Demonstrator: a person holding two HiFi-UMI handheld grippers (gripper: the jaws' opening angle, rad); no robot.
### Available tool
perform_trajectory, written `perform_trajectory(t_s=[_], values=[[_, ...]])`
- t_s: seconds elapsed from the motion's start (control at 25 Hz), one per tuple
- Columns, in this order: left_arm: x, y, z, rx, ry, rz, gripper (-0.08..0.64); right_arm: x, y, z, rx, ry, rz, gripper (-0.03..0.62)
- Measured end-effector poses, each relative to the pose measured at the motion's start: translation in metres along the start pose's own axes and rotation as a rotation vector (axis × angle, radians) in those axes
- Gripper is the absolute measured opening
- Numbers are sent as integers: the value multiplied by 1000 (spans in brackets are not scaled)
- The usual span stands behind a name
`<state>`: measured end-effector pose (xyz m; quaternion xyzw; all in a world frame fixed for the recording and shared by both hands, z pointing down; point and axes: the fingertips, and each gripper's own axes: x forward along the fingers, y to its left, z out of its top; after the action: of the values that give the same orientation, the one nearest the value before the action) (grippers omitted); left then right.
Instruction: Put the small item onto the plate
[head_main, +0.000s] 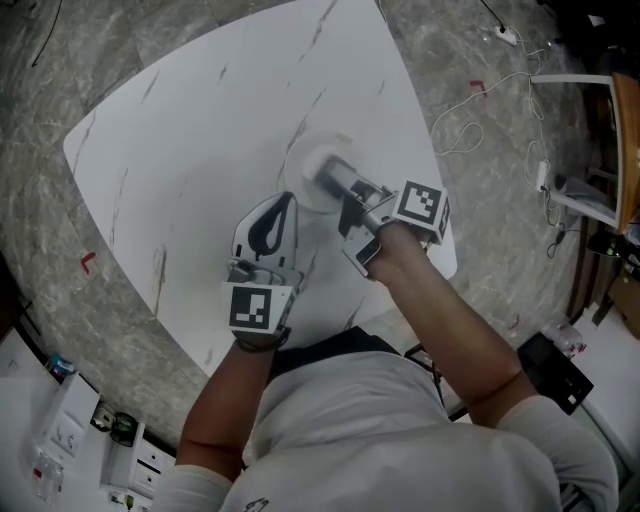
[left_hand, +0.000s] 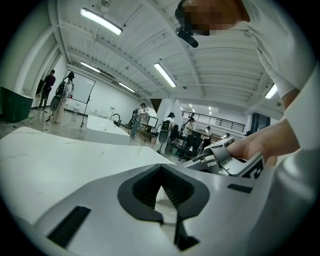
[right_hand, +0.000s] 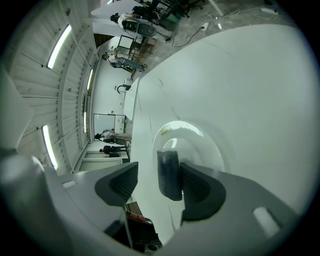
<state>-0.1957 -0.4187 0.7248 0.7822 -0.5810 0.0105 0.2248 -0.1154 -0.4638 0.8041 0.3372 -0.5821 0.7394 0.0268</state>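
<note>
Between our right gripper's (right_hand: 159, 174) parted jaws the small item (right_hand: 168, 175) lies lengthwise against one jaw, released over the plate (right_hand: 202, 145); our left gripper (left_hand: 160, 170), alongside, is clenched empty.

Between the jaws of the right gripper (right_hand: 159, 171): small item (right_hand: 169, 175), against one pad, clear of the other. Directly ahead of that gripper, under and beyond the item: plate (right_hand: 205, 145), on the table (right_hand: 260, 90). Left of the right gripper, tip just beside the plate's near rim: left gripper (head_main: 287, 203).
</note>
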Motion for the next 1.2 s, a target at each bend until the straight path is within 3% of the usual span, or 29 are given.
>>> perform_trajectory(t_s=[0.28, 0.6, 0.64, 0.84, 0.96, 1.2], values=[[-5, -9, 8, 3, -13, -3, 6, -12, -1, 4, -135, 20, -136, 296], [-24, -33, 41, 27, -90, -3, 6, -50, 17, -3, -249, -11, -133, 293], [-27, -37, 46, 31, -98, -3, 6, -57, 23, -6, -274, -15, -125, 280], [-50, -68, 75, 42, -113, 7, 6, -103, 59, -24, -409, -47, -76, 96], [-62, -91, 98, 60, -132, -9, 6, -126, 92, -40, -509, -45, 16, 13], [-107, -150, 142, 91, -171, -21, 6, -193, 143, -86, -735, -26, 126, 2]])
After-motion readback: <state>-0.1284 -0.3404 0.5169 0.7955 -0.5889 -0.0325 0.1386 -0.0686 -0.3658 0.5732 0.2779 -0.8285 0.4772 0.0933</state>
